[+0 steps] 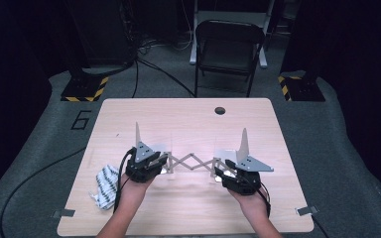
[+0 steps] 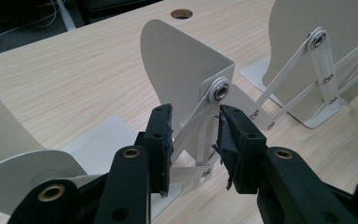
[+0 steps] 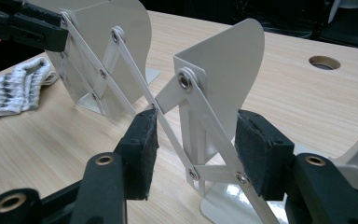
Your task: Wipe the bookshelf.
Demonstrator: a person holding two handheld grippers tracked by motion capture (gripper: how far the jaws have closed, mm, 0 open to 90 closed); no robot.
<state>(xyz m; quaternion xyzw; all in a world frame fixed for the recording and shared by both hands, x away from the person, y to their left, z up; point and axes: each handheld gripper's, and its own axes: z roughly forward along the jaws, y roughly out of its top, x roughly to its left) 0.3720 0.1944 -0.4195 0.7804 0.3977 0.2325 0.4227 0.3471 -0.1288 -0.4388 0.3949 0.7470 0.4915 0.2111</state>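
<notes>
- Cloth (image 1: 105, 185) — white with dark pattern, crumpled, lying near the table's (image 1: 188, 116) left edge toward the near left corner, just beside the left forearm; also seen in the right gripper view (image 3: 16, 88).
- Left claw (image 1: 161, 163) — held in the person's left hand, left of the table's centre line, pointing toward the right. In the left gripper view (image 2: 195, 140) its jaws straddle the rack's white arms just below a pivot rivet; narrow gaps show on both sides, so the pads do not appear to press — released, not clenched on anything.
- Expanding rack (image 1: 191, 162) — white metal, with two upright curved end plates joined by a scissor lattice; it stands on the table's near half, running left to right between the two hands. Left end plate (image 1: 138, 136) stands upright just behind the left claw; right end plate (image 1: 243, 141) stands just behind the right claw.
- Right claw (image 1: 222, 171) — held in the right hand, right of the centre line, pointing toward the left. In the right gripper view (image 3: 196, 144) its jaws stand wide on either side of the crossed arms and the plate's foot, pads apart from the metal — released.
- Round hole (image 1: 220, 110) — in the table near its far edge.
</notes>
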